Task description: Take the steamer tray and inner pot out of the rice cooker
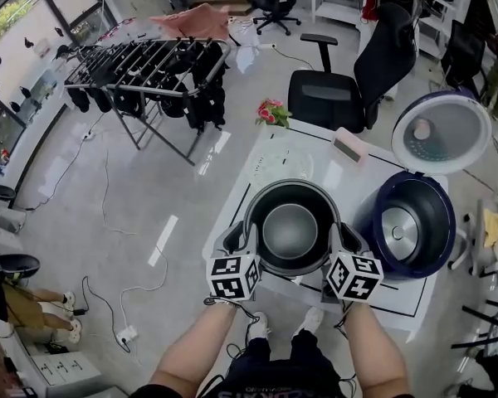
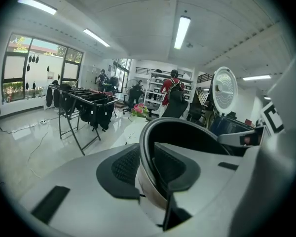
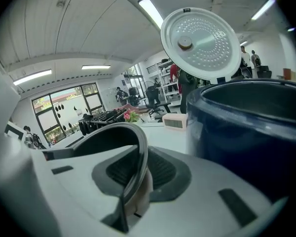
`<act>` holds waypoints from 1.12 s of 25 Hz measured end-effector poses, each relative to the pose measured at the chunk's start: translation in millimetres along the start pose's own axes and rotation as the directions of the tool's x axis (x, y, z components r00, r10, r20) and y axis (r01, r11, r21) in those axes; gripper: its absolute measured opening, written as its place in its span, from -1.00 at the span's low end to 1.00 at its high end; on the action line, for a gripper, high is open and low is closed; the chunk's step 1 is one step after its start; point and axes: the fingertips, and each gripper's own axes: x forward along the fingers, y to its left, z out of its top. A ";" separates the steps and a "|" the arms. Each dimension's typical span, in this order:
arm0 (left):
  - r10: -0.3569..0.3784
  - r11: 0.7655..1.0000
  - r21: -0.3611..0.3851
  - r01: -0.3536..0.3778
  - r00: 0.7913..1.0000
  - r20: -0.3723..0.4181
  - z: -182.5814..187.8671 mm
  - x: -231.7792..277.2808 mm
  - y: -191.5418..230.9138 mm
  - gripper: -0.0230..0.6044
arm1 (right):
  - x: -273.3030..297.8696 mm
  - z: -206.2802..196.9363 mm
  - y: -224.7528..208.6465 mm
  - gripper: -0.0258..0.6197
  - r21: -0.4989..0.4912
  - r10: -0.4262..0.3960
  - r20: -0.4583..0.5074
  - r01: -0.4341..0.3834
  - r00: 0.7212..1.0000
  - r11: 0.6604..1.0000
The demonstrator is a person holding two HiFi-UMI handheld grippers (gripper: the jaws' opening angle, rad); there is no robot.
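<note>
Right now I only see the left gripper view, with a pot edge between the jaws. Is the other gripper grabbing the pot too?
Observer: Yes. Its own view shows the right gripper pinching the rim of the inner pot on the opposite side.
Operator: Is anything in the cooker?
Observer: No. The head view shows the rice cooker empty, with just its round heating plate at the bottom and its lid up.
Operator: Where's the steamer tray?
Observer: The clear steamer tray lies on the white table, beyond the pot.
</note>
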 end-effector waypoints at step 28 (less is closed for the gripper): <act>-0.062 0.992 0.118 0.054 0.996 0.066 18.9 2.6 5.0 -0.66 | -4.2 32.4 13.0 -0.71 -0.233 -0.029 0.184 0.072 0.982 0.970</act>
